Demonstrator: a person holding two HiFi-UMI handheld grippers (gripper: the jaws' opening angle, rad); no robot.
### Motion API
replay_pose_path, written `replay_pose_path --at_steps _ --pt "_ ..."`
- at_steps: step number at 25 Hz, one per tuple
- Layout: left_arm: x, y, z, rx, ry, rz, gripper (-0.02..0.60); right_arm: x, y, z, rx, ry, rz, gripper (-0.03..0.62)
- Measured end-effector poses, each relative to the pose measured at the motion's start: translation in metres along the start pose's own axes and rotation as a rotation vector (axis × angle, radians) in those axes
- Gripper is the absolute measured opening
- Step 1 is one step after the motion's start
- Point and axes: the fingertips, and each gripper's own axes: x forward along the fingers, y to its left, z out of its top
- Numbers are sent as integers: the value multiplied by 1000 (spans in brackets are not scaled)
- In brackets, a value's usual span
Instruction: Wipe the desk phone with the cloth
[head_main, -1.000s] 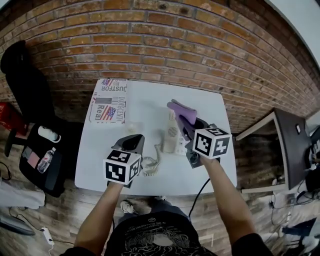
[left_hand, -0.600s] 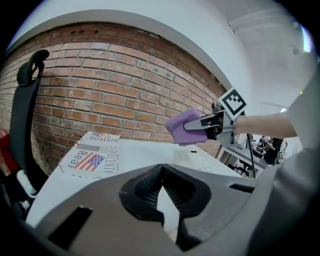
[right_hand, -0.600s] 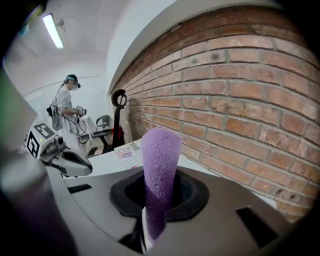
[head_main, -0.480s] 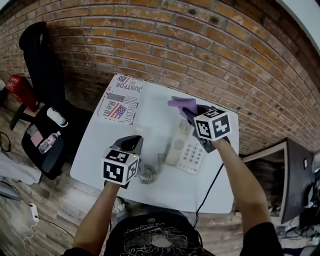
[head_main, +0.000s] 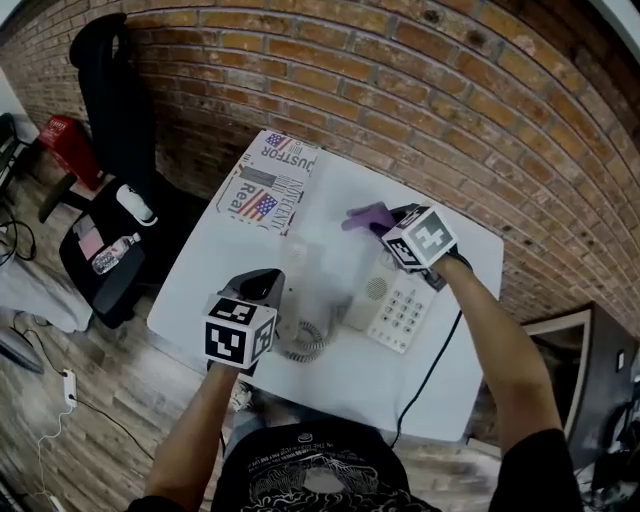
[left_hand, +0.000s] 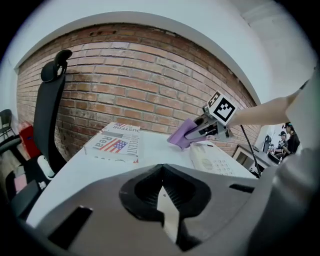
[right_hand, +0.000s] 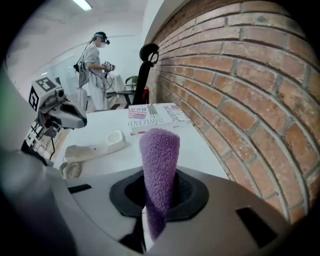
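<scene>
A cream desk phone (head_main: 398, 310) lies on the white table (head_main: 440, 380), its handset (head_main: 368, 290) on the left side and a coiled cord (head_main: 305, 340) trailing toward me. My right gripper (head_main: 386, 224) hovers over the phone's far end, shut on a purple cloth (head_main: 367, 216) that sticks out past its jaws. The right gripper view shows the cloth (right_hand: 159, 160) standing up between the jaws, with the handset (right_hand: 95, 145) beyond. My left gripper (head_main: 262, 285) is shut and empty, left of the cord. In the left gripper view the phone (left_hand: 212, 160) is ahead on the right.
A folded newspaper (head_main: 268, 185) lies at the table's far left corner. A brick wall (head_main: 420, 110) runs behind the table. A black chair (head_main: 110, 90) and a low black stand with a bottle (head_main: 112, 255) stand on the left. A person (right_hand: 95, 65) stands across the room.
My right gripper has carried the cloth from over the phone's keypad to its far end, so the keypad now shows. The left gripper has held its place by the cord.
</scene>
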Motion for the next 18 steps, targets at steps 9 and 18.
replay_pose_path --at_steps 9,18 --pt "-8 -1 -6 -6 -1 9 6 12 27 -12 -97 103 59 44" --pt "-17 -4 -13 13 13 -32 6 14 59 -18 -94 130 68 44"
